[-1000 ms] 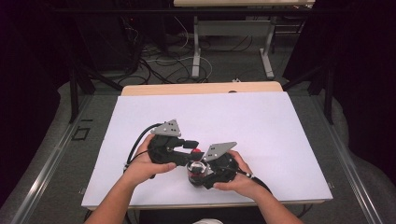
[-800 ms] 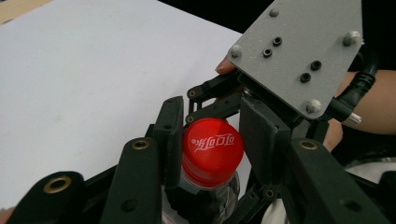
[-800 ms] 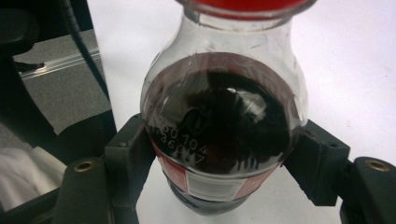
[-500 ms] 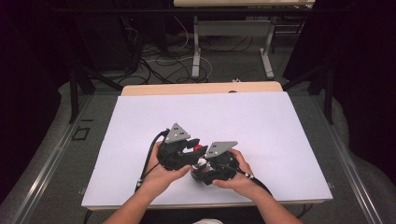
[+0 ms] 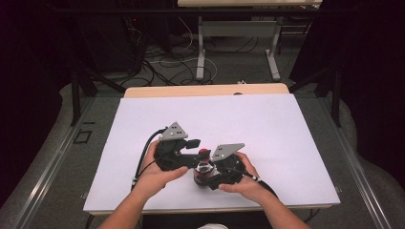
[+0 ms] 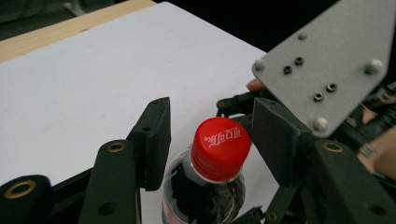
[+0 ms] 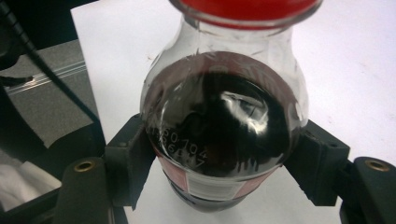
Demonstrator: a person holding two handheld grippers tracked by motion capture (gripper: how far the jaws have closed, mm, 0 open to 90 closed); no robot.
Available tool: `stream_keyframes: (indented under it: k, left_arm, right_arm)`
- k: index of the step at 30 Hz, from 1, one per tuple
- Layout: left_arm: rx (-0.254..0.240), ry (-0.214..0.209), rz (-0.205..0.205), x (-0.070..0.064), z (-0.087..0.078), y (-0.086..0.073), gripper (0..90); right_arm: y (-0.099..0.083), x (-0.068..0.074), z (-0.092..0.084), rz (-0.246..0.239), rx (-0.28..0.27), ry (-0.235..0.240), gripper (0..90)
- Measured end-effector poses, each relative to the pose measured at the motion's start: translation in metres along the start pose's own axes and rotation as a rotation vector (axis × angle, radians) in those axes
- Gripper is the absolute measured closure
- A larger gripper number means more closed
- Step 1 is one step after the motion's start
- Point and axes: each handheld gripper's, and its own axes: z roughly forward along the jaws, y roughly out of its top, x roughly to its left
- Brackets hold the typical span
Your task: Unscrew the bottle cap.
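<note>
a small bottle (image 7: 223, 126) of dark drink with a red cap (image 6: 221, 147) sits low between the person's two hands, near the front edge of the table, a little right of its middle. in the high view the cap (image 5: 204, 152) shows as a red dot between the two tools.

the right gripper (image 7: 224, 163) is clamped on the bottle's body: its two black jaws press the clear wall on either side, just above the label, and the bottle leans toward that camera. in the high view this gripper (image 5: 217, 172) lies under the right hand (image 5: 243, 179), with its grey plate tilted up.

the left gripper (image 6: 210, 140) straddles the cap. its jaws have just been opening; the cap stands between them, with a plain gap on the left side, while on the right the pad sits very close and i cannot tell whether it touches. so it is partly open and has no firm hold. the left hand (image 5: 160, 174) carries it from the left, and a black cable trails off behind.

the table (image 5: 267, 124) is covered with a plain white sheet, with a strip of pale wood showing along the far edge. around it the floor (image 5: 57, 162) is grey. beyond the table the room is dark, with a tangle of cables (image 5: 167, 57) on the ground and the metal legs of another table (image 5: 273, 52) farther back.
</note>
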Motion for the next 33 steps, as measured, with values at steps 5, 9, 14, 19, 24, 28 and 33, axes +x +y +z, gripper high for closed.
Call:
stream_keyframes:
  k: [5,9,14,19,24,28,33]
  left_arm:
    - [0.074,-0.138,0.101,0.012,-0.001,0.002,49.4]
    - [0.106,-0.219,0.135,0.018,0.004,0.001,50.9]
    - [0.107,-0.227,0.13,0.019,0.008,-0.002,60.1]
    - [0.064,-0.132,0.072,0.014,0.008,-0.006,61.1]
    - [-0.019,0.058,-0.013,-0.005,0.012,-0.011,61.3]
    - [-0.043,0.15,-0.06,-0.015,0.017,-0.014,61.3]
    - [-0.027,0.132,-0.055,-0.013,0.019,-0.012,57.1]
  right_arm:
    - [0.001,0.002,0.0,-0.029,0.008,0.02,29.7]
    - [0.001,0.005,0.001,-0.042,-0.003,0.026,29.7]
    - [0.001,0.006,0.001,-0.05,0.011,0.04,29.7]
    - [0.0,0.004,0.002,-0.05,0.005,0.003,29.7]
    - [0.001,0.003,0.001,-0.011,-0.005,-0.063,29.8]
    - [0.0,0.002,0.001,-0.004,0.003,-0.084,29.7]
    - [-0.001,-0.001,0.001,0.01,0.017,-0.062,29.8]
